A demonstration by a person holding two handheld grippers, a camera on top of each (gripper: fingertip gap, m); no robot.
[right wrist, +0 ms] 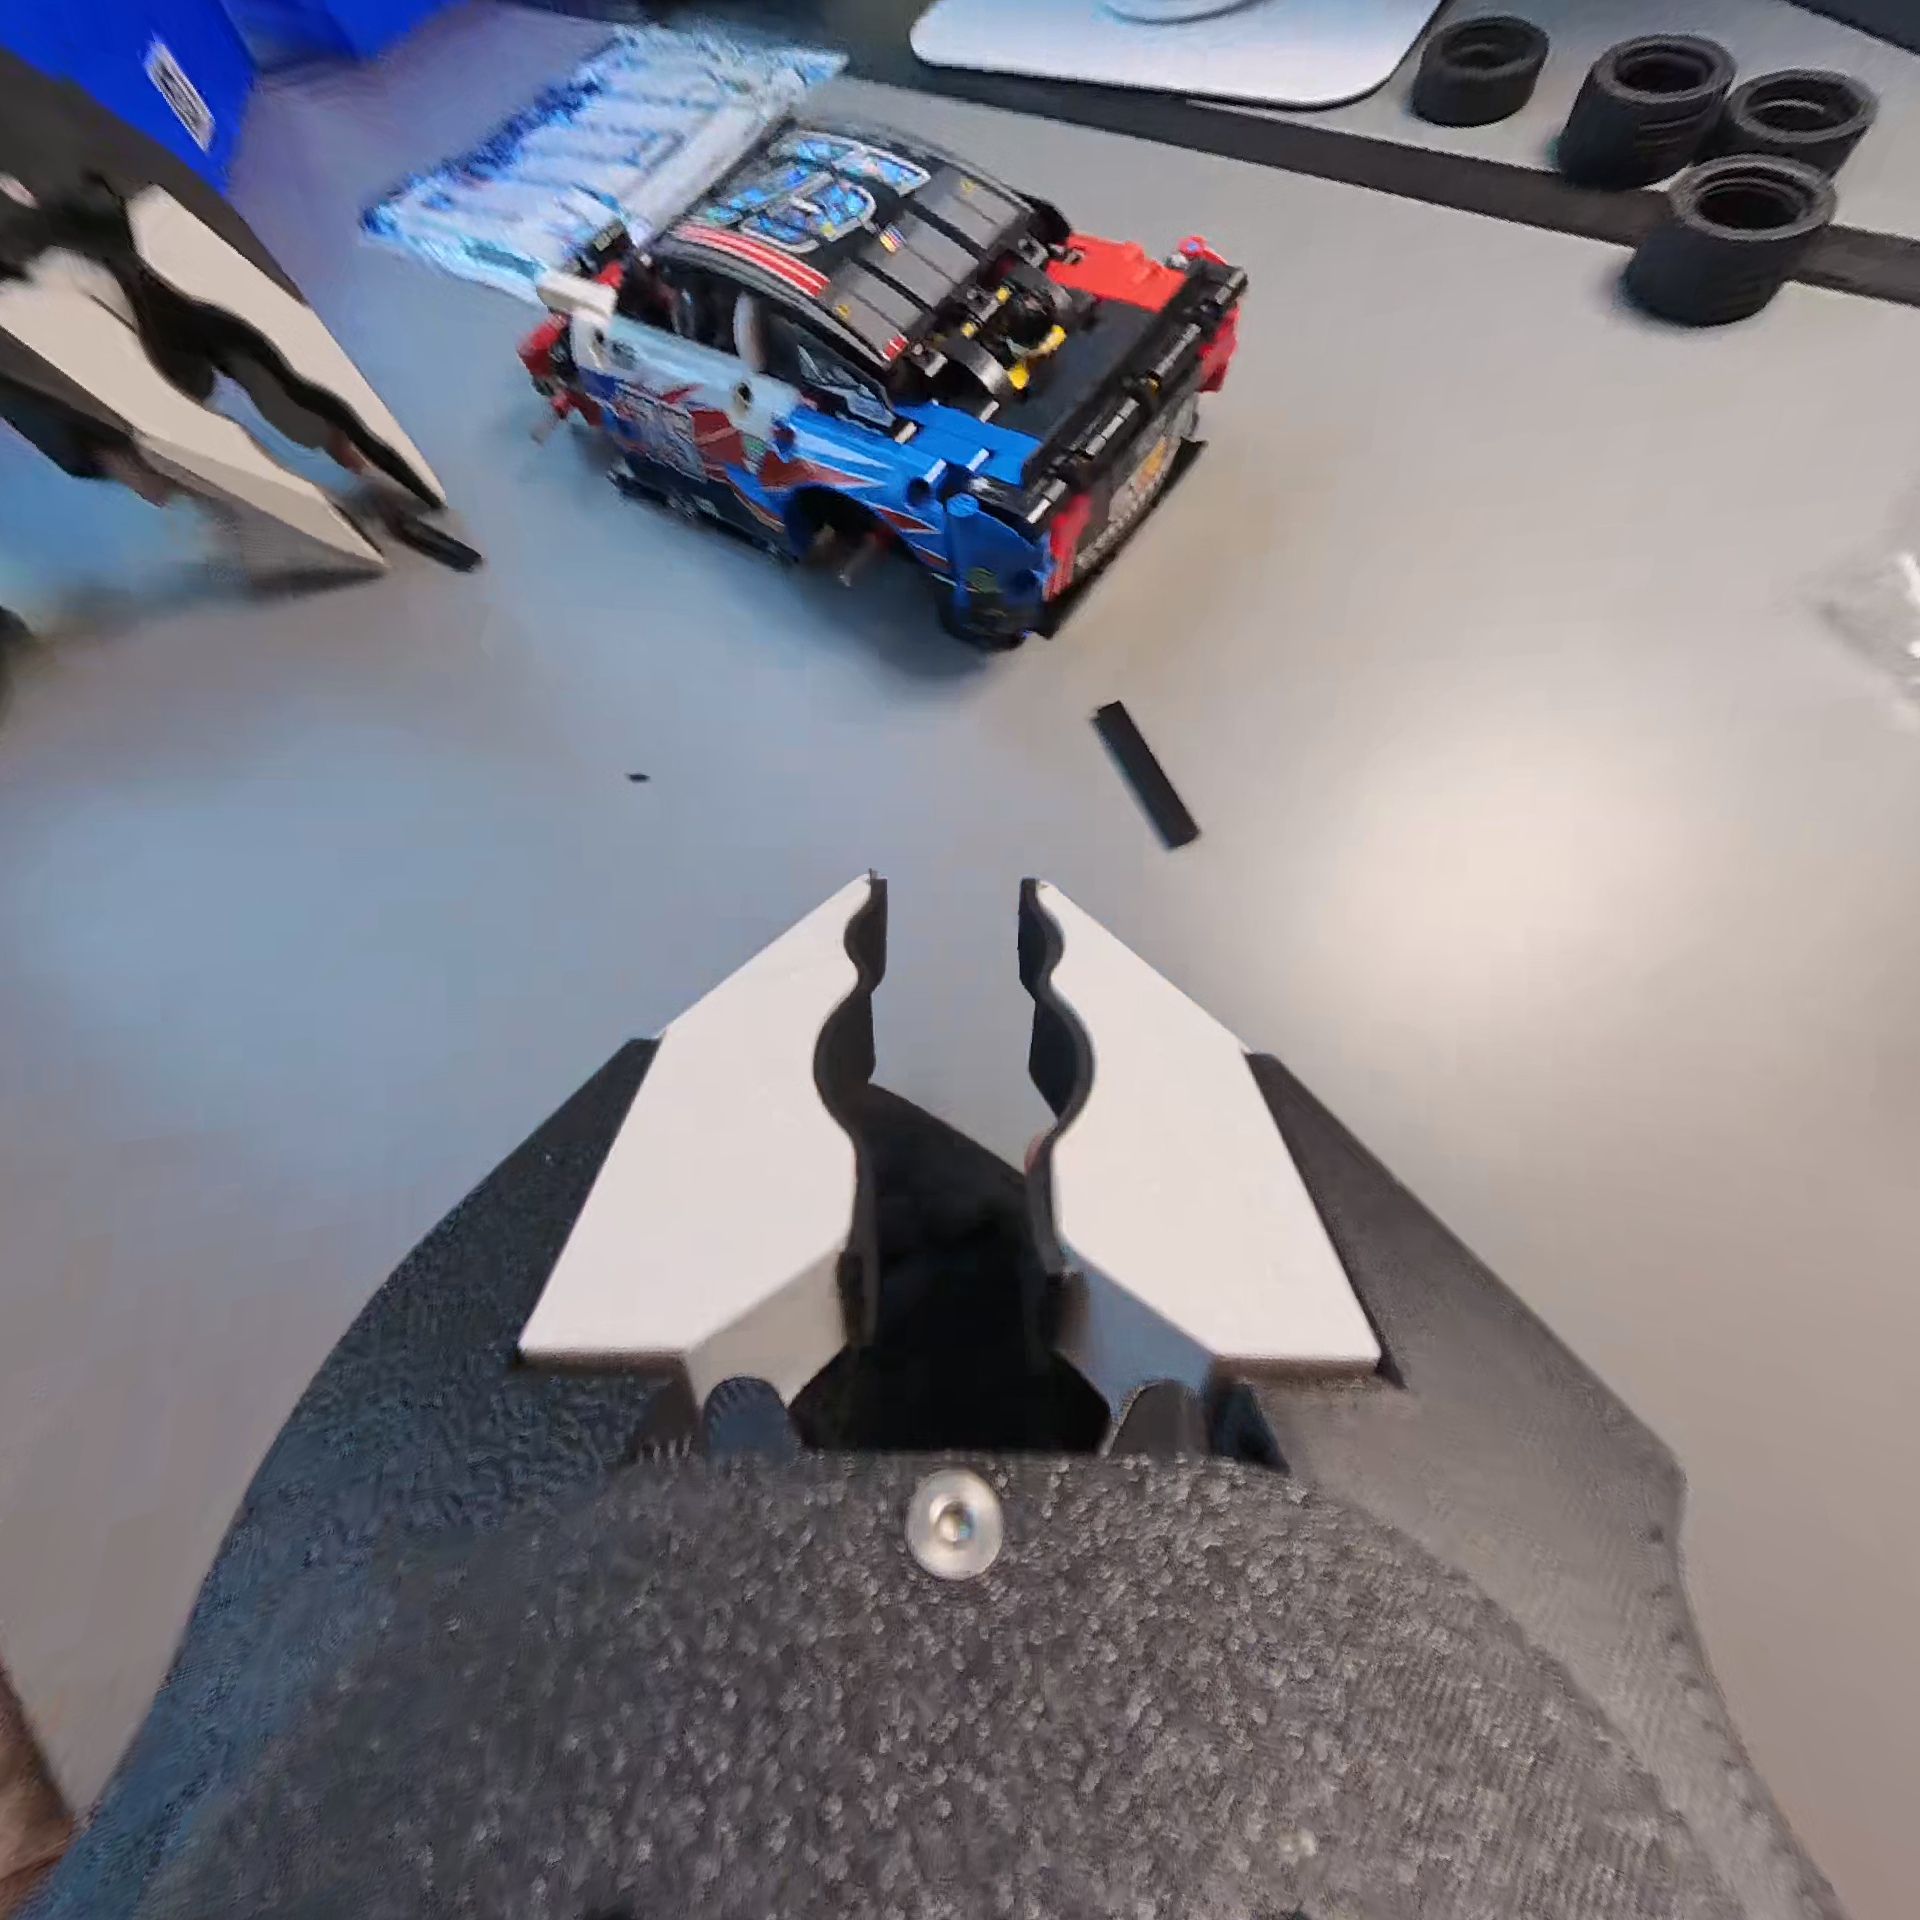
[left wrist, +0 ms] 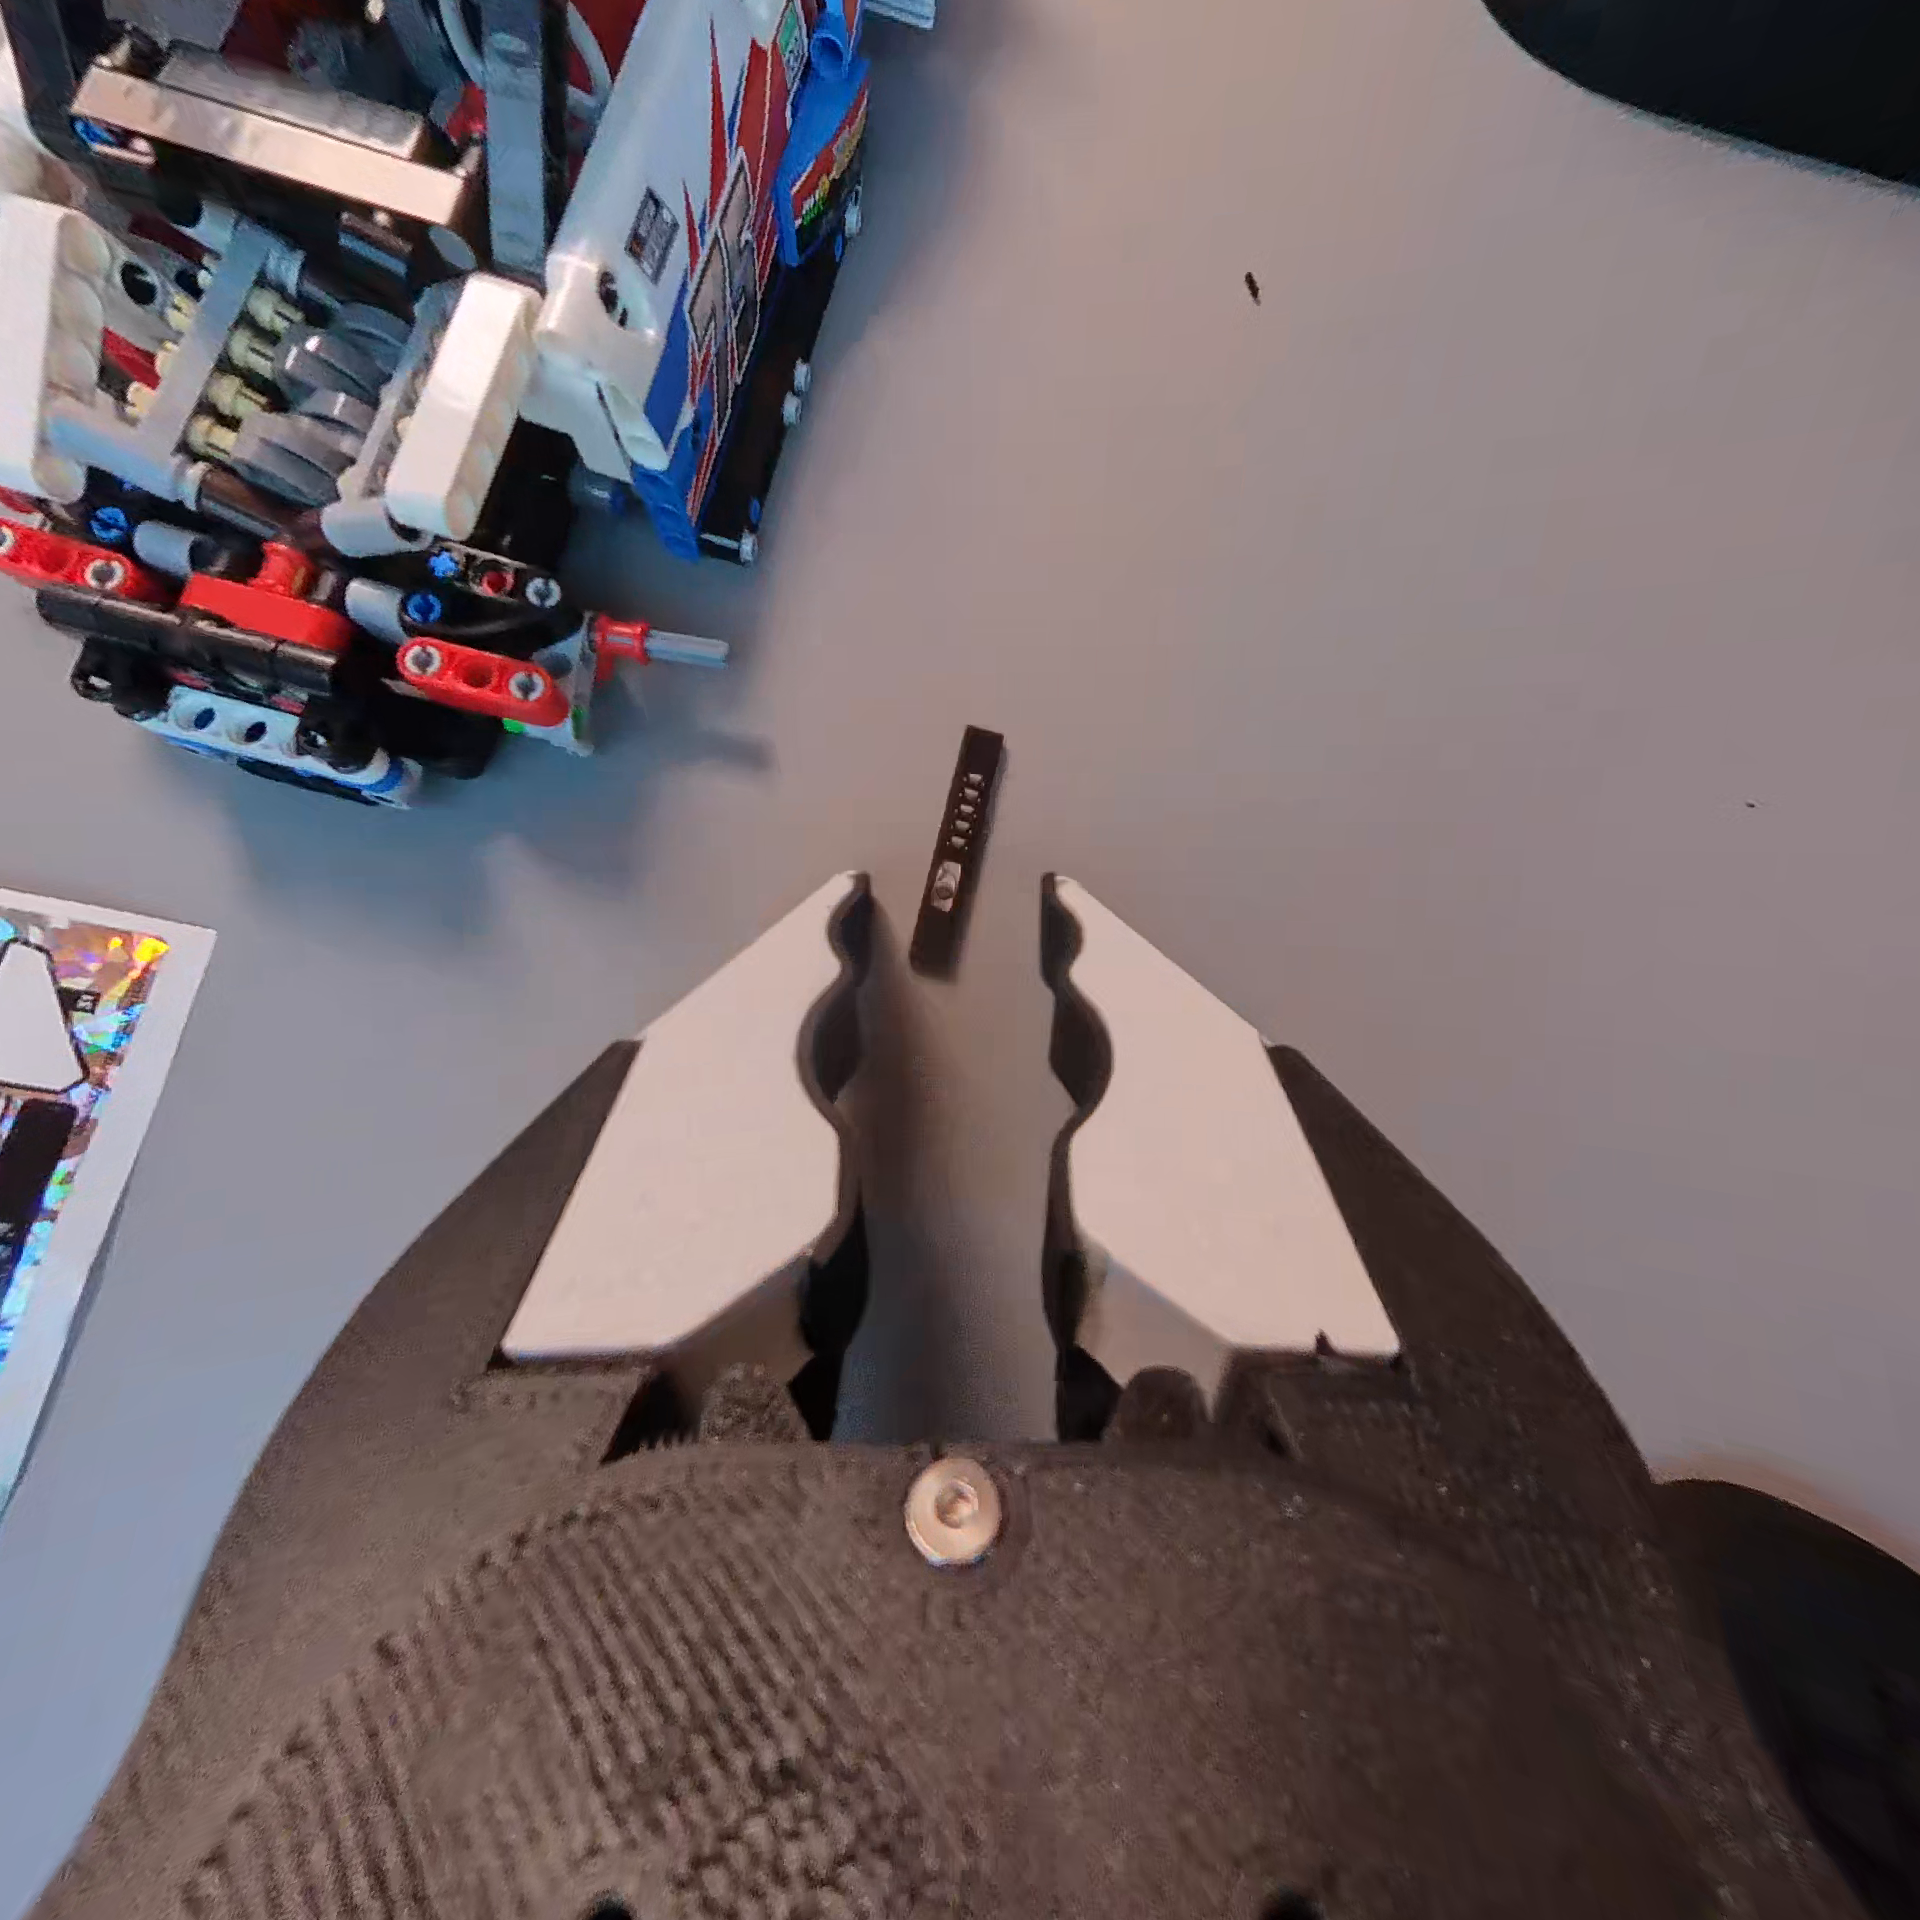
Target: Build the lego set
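The partly built lego race car [left wrist: 436,343], blue, white, red and black, stands on the grey table; in the right wrist view [right wrist: 883,416] it sits mid-table without wheels. A thin black lego strip [left wrist: 958,852] lies on the table between the tips of my left gripper [left wrist: 954,883], which is open around it with a gap on each side. My right gripper [right wrist: 953,883] is open and empty above the table. A second flat black strip [right wrist: 1145,774] lies just ahead and to the right of it. The left gripper [right wrist: 395,520] shows blurred at far left.
Several black tyres [right wrist: 1683,145] sit at the back right. A holographic sticker sheet [left wrist: 73,1091] lies left of the left gripper and shows behind the car [right wrist: 582,156]. A blue box [right wrist: 156,73], a clear plastic bag [right wrist: 1881,623], a tiny black speck [right wrist: 637,776]. The grippers' ends are close to 30 centimeters from one another.
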